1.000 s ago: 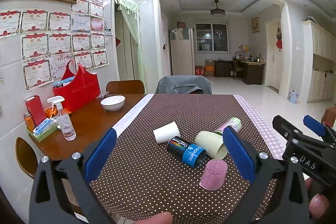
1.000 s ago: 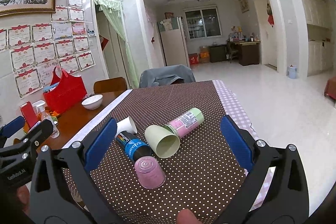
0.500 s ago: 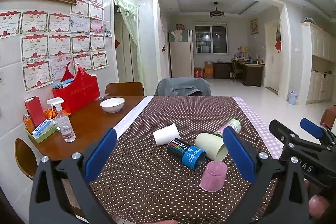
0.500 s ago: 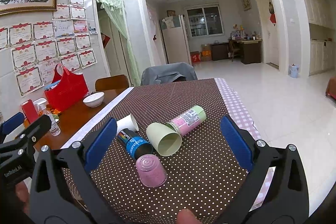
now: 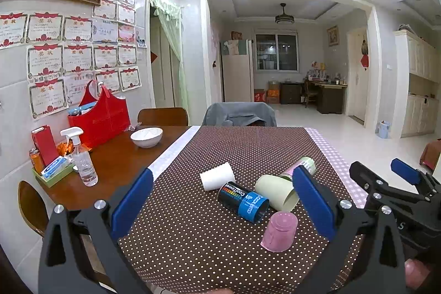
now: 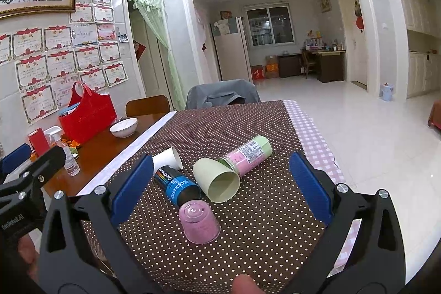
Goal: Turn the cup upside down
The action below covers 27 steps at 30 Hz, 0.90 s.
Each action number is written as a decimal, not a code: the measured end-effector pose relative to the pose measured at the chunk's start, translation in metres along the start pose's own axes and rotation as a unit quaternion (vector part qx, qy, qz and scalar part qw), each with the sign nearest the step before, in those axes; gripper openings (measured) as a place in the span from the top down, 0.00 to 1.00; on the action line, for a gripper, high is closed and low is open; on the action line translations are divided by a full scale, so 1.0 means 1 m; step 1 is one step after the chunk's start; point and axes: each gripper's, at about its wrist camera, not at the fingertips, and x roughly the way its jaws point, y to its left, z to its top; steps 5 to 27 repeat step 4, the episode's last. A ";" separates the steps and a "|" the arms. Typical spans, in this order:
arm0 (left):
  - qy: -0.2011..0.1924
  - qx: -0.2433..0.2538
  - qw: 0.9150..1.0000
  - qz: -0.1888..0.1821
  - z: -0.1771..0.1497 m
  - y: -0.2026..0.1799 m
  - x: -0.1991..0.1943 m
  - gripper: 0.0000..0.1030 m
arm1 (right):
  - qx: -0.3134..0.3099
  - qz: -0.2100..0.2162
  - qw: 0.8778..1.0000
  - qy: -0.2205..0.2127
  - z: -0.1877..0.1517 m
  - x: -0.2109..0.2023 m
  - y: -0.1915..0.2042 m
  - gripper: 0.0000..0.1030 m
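Holding both pairs of fingers spread wide with nothing between them: the right gripper (image 6: 220,157) and the left gripper (image 5: 222,171) hover low over the near end of the dotted tablecloth (image 6: 261,225), level and pointed down the table.

Item 1, pink cup (image 6: 198,222). It is nearest the right fingers, just left of their centre line. It stands on its mouth with its base up, so I judge it already flipped. In the left view it sits to the right, close by the right-hand pad.

Item 2, pale green cup (image 6: 216,179). It lies on its side just beyond the pink cup and almost centred between the right fingers. Its open mouth is turned toward me and its base points away and a little left, so its long axis runs nearly along the right gripper's line of sight. A side grasp would, I judge, call for turning the wrist or coming in across the wall.

Item 3, black-and-blue cup (image 6: 176,183). It lies on its side just left of the green one, seemingly touching it, with its mouth toward me.

Item 4, white paper cup (image 6: 168,157). It lies on its side farther back and to the left.

Item 5, pink-and-green bottle (image 6: 248,156). It lies behind the green cup, slanting away to the right.

The right hand is the nearer to every cup. I cannot tell which cup is meant next, but the green one is best placed.
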 end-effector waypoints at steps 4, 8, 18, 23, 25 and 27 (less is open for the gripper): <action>0.003 -0.004 1.000 0.008 0.001 0.002 0.002 0.04 | -0.001 0.001 1.000 0.000 0.000 0.000 0.001 0.06; 0.003 -0.004 1.000 0.008 0.001 0.002 0.002 0.04 | -0.001 0.001 1.000 0.000 0.000 0.000 0.001 0.06; 0.003 -0.004 1.000 0.008 0.001 0.002 0.002 0.04 | -0.001 0.001 1.000 0.000 0.000 0.000 0.001 0.06; 0.003 -0.004 1.000 0.008 0.001 0.002 0.002 0.04 | -0.001 0.001 1.000 0.000 0.000 0.000 0.001 0.06; 0.003 -0.004 1.000 0.008 0.001 0.002 0.002 0.04 | -0.001 0.001 1.000 0.000 0.000 0.000 0.001 0.06; 0.003 -0.004 1.000 0.008 0.001 0.002 0.002 0.04 | -0.001 0.001 1.000 0.000 0.000 0.000 0.001 0.06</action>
